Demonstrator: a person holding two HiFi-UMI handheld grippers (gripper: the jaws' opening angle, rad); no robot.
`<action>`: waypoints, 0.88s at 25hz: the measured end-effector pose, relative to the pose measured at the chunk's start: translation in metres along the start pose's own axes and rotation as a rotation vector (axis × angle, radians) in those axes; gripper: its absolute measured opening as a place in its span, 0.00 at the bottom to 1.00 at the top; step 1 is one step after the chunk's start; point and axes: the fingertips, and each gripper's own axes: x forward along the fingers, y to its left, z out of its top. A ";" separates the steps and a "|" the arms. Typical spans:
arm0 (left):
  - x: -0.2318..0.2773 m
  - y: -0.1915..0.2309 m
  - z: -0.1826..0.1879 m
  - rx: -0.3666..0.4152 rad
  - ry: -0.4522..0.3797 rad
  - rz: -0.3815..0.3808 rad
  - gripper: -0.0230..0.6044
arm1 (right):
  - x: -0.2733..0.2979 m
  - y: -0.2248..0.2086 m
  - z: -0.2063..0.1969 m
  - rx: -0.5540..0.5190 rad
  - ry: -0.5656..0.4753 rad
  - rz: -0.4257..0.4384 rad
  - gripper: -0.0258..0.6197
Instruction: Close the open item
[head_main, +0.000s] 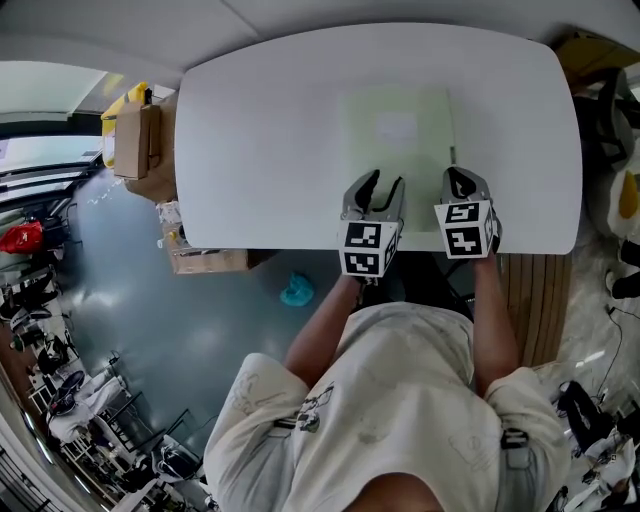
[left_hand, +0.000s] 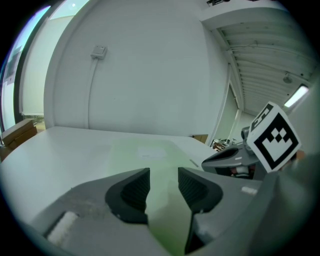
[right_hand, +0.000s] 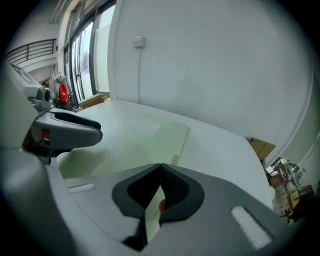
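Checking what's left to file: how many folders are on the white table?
1. A pale green folder lies flat on the white table, right of centre, toward the near edge. Nearly the whole tabletop shows in the head view, so none looks hidden.

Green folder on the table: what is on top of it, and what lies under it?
On the green folder sits a white label. The white table lies directly under it. The cover hides anything inside.
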 end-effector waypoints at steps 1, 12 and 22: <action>-0.004 0.003 0.000 -0.004 -0.005 0.001 0.33 | -0.003 0.003 0.000 -0.001 -0.003 -0.002 0.04; -0.043 0.031 -0.001 -0.011 -0.052 0.027 0.33 | -0.030 0.043 -0.008 0.002 -0.003 -0.010 0.04; -0.085 0.044 0.004 0.023 -0.126 0.058 0.33 | -0.067 0.066 -0.003 -0.008 -0.060 -0.046 0.04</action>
